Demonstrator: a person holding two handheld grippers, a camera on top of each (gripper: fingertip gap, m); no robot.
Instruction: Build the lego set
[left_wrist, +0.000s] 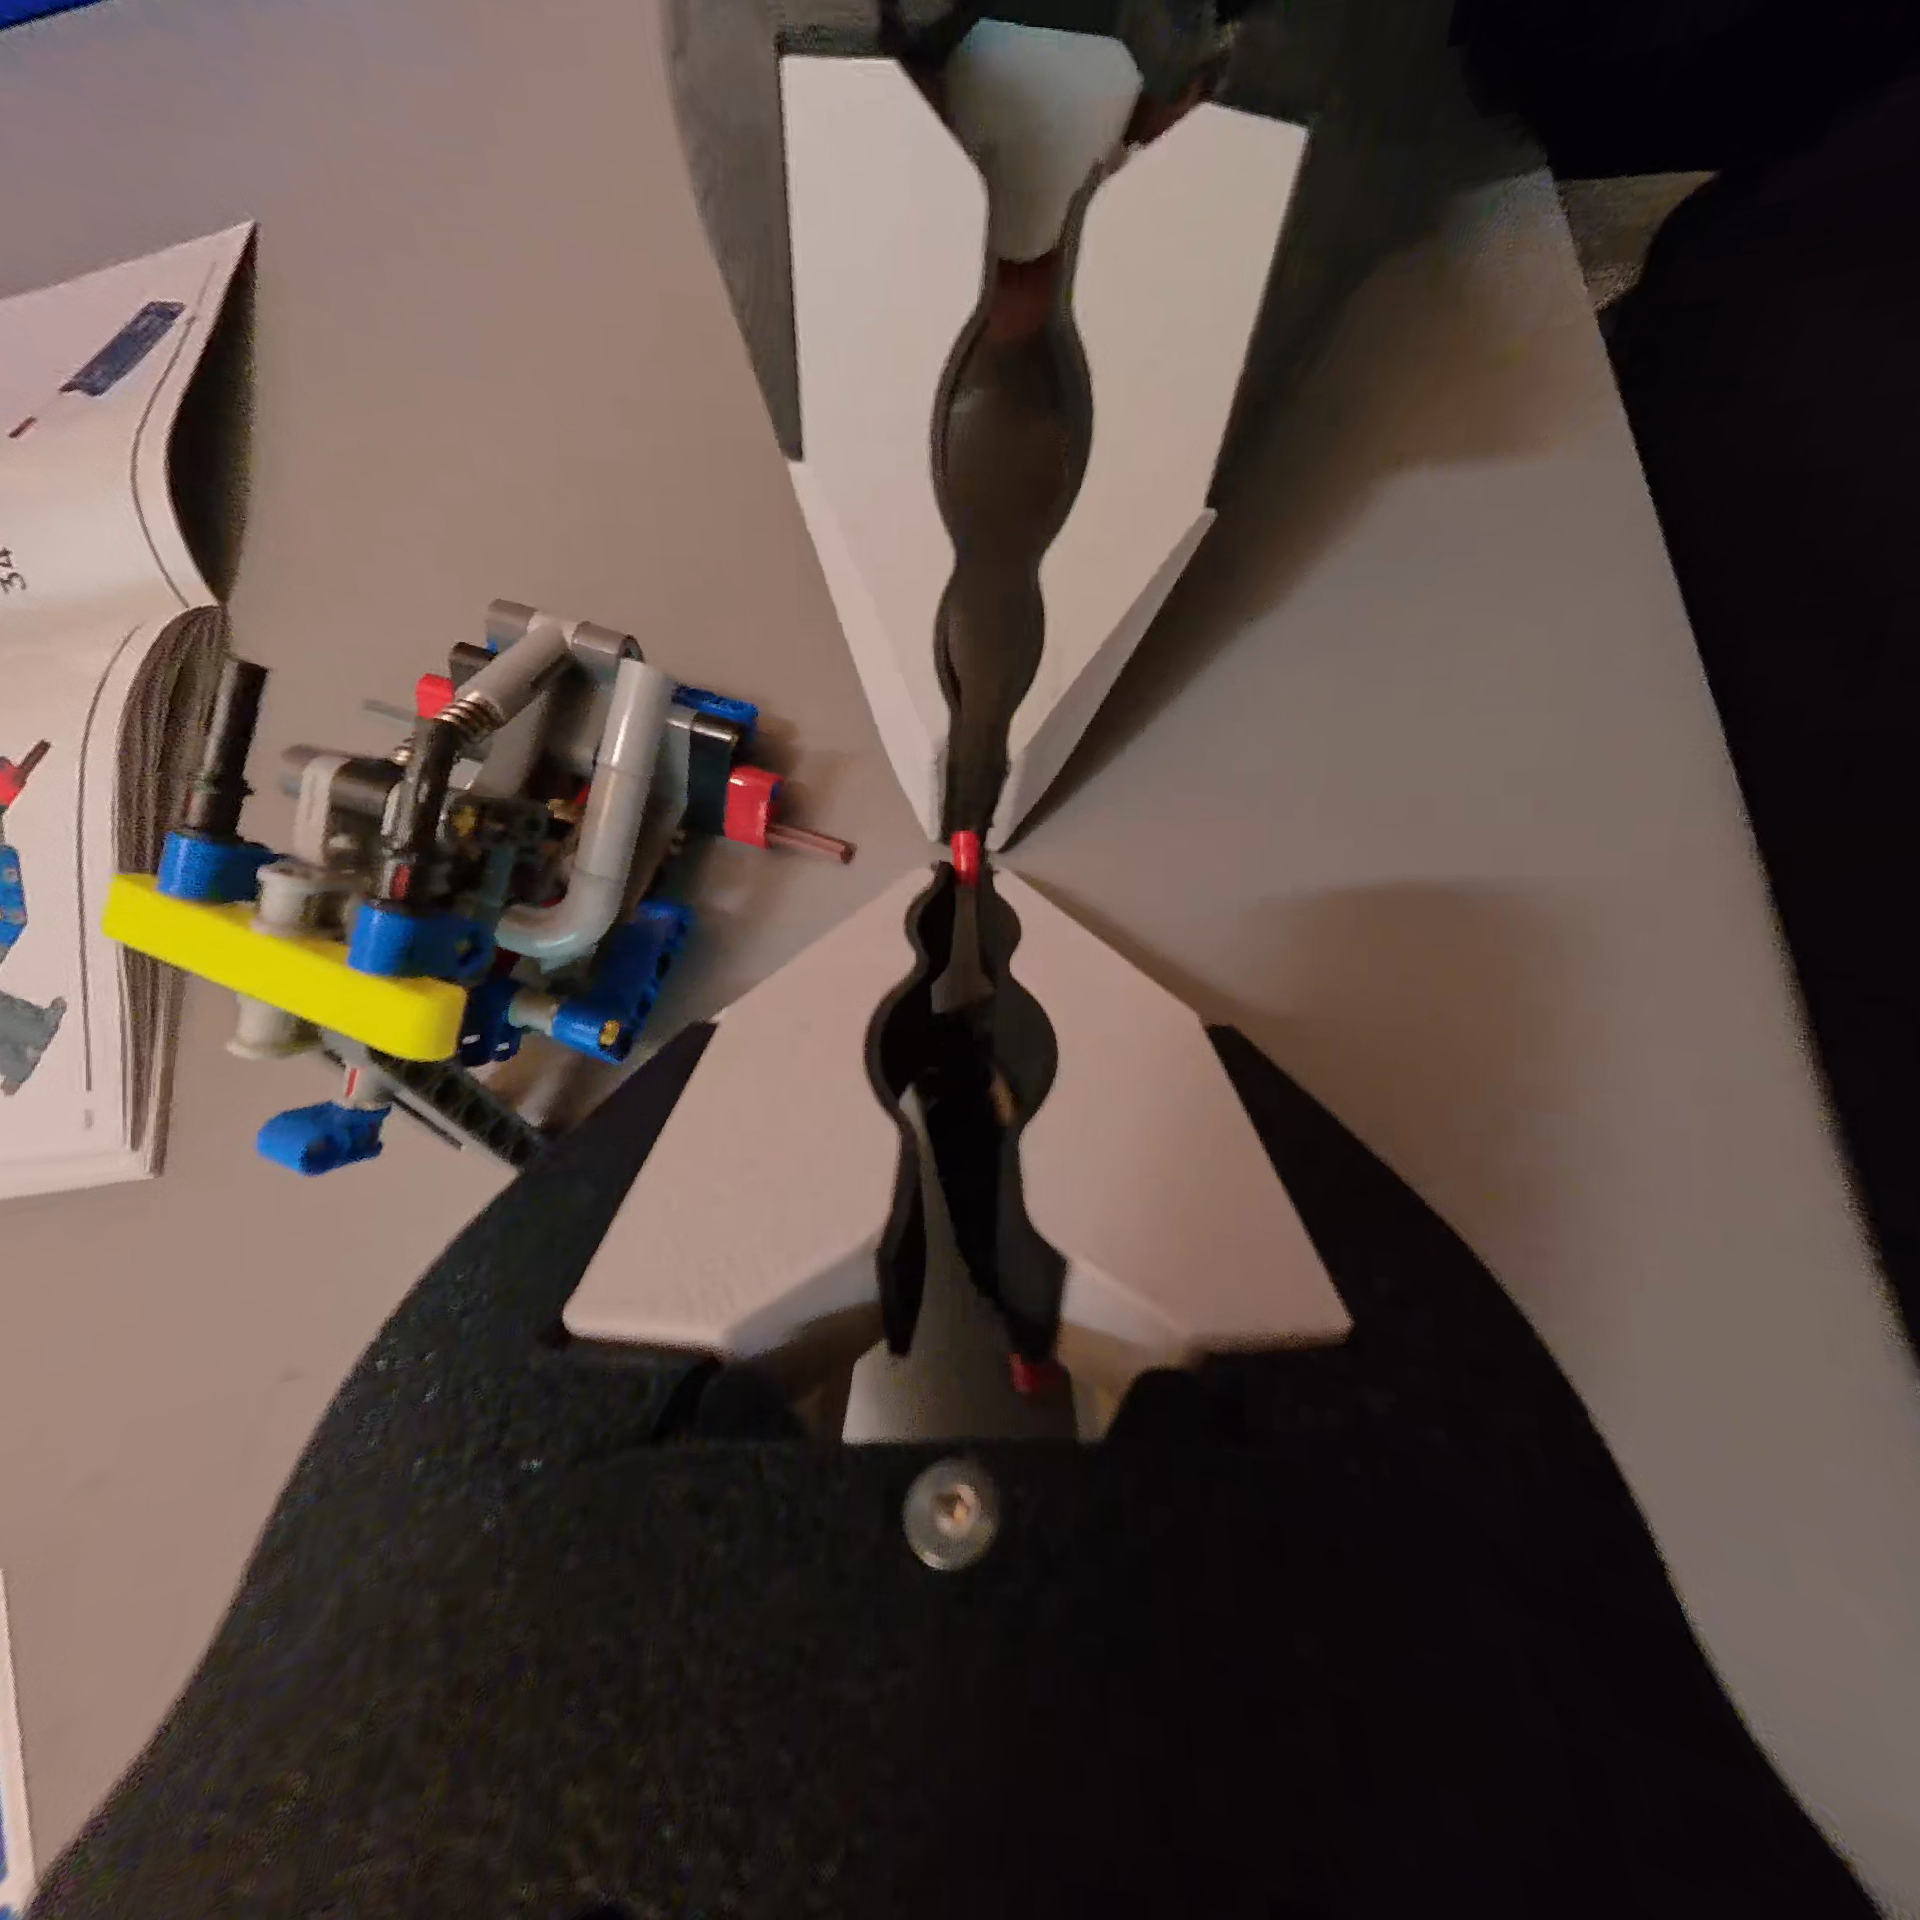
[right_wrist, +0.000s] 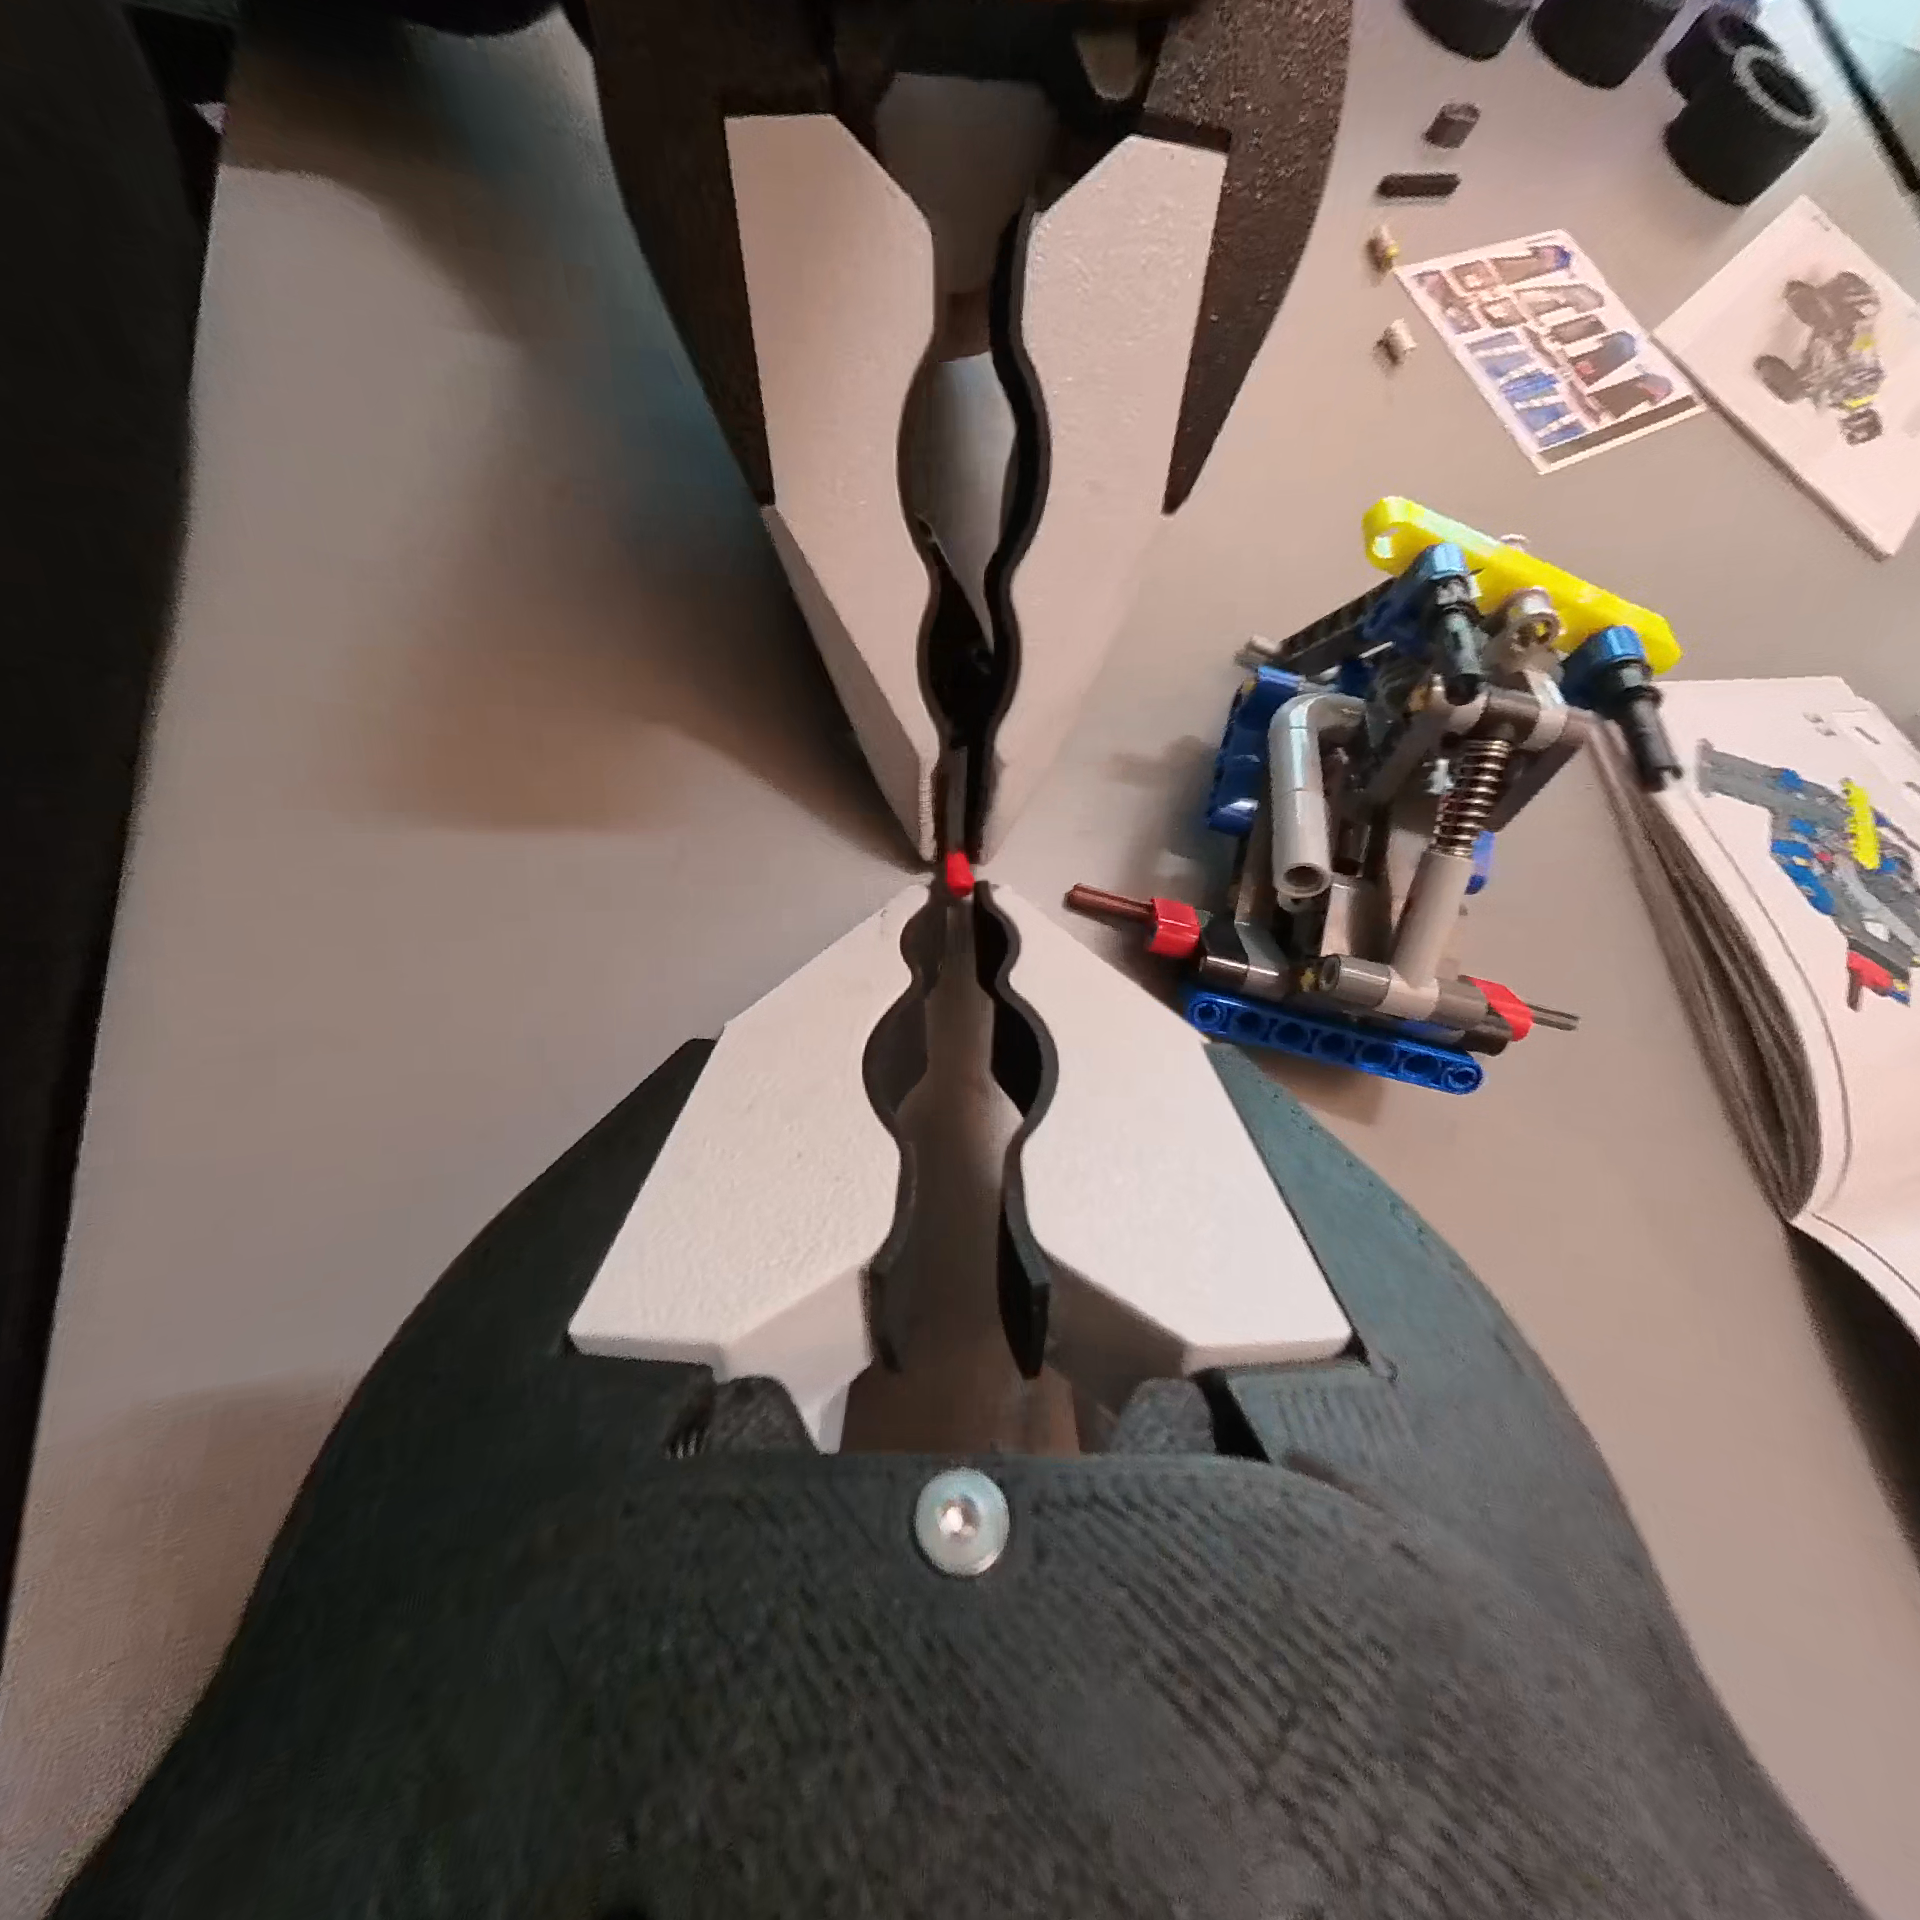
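Left wrist view: open instruction booklet (left_wrist: 114, 644) far left on the grey table (left_wrist: 468, 312). Just right of it, a part-built brick model (left_wrist: 436, 883) with a yellow beam (left_wrist: 281, 966) and blue connectors; its brown axle (left_wrist: 810, 840) points toward the grippers. Centre: left gripper (left_wrist: 964, 868) drawn tight, tip to tip with the right gripper (right_wrist: 961, 883); a small red piece (left_wrist: 966, 850) sits pinched where the tips meet. Right wrist view: both pairs of jaws narrow on the same red piece; model right of them, sticker sheet (right_wrist: 1548, 353) and black tyres (right_wrist: 1745, 114) far right.
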